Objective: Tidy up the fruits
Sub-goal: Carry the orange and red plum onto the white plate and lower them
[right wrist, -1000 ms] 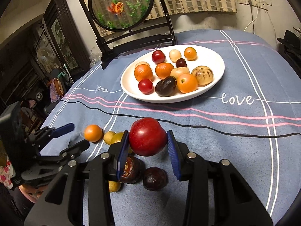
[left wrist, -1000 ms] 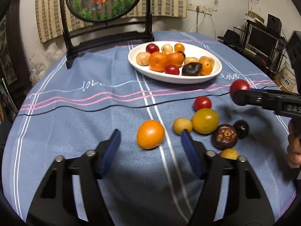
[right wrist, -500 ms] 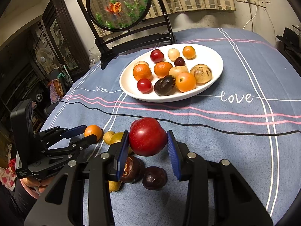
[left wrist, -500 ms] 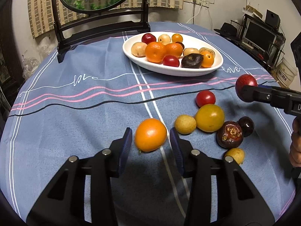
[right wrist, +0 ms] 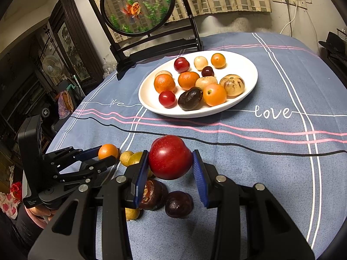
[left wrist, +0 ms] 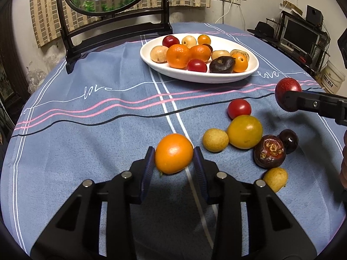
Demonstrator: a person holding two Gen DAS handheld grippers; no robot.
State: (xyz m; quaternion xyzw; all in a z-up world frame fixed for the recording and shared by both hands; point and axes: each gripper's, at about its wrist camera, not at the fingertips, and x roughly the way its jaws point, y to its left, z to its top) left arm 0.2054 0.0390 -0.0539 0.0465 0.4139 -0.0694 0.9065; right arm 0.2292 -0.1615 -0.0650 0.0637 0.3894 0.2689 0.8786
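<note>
My left gripper (left wrist: 174, 164) is shut on an orange fruit (left wrist: 174, 156) low over the tablecloth; it also shows in the right wrist view (right wrist: 107, 151). My right gripper (right wrist: 170, 169) is shut on a red plum (right wrist: 170, 157) and holds it above the loose fruit; the plum also shows in the left wrist view (left wrist: 287, 91). A white oval plate (left wrist: 195, 77) with several fruits stands farther back, and in the right wrist view (right wrist: 249, 69). Loose on the cloth lie a red tomato (left wrist: 239, 108), a yellow fruit (left wrist: 244, 131), a small yellow fruit (left wrist: 215, 139), a mangosteen (left wrist: 269, 151) and a dark cherry (left wrist: 288, 140).
A round goldfish screen on a black stand (left wrist: 117, 30) stands behind the plate at the table's far edge. Another small yellow fruit (left wrist: 275, 178) lies near the table's right front. A blue striped cloth (left wrist: 86, 119) covers the round table. Furniture surrounds it.
My left gripper has closed from wide open onto the orange fruit. My right gripper still holds the red plum, almost unmoved.
</note>
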